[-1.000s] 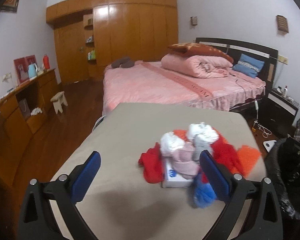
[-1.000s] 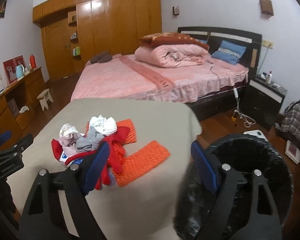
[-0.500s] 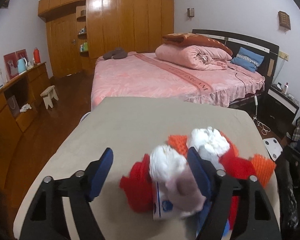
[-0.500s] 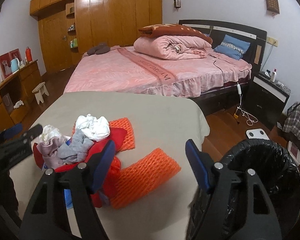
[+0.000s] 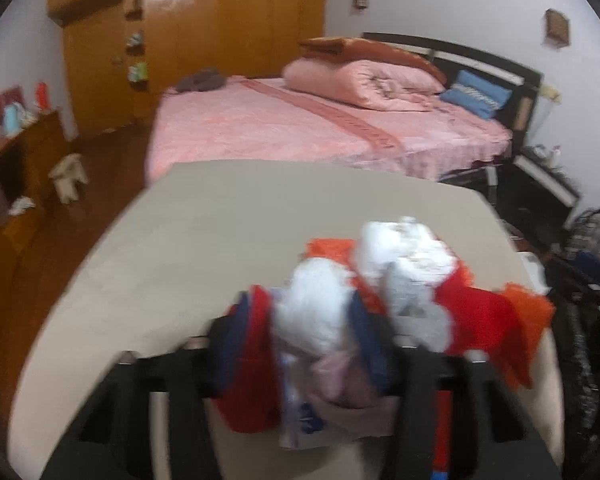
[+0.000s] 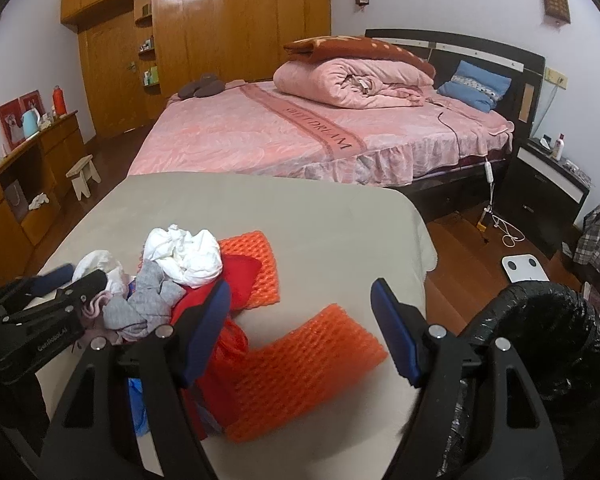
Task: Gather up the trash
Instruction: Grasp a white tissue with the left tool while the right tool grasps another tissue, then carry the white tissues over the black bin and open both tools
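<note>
On the beige-covered table sits the trash pile, and at the table's right edge stands a black-lined bin. Picking is in hand: the left gripper is closing its jaws around a white crumpled wad, soft and papery; whether the pads already press on it is blurred. The right gripper hangs with jaws wide and empty over an orange foam net, springy and honeycombed. Next, I judge, comes a firm pinch, a lift, then a carry to the bin.
</note>
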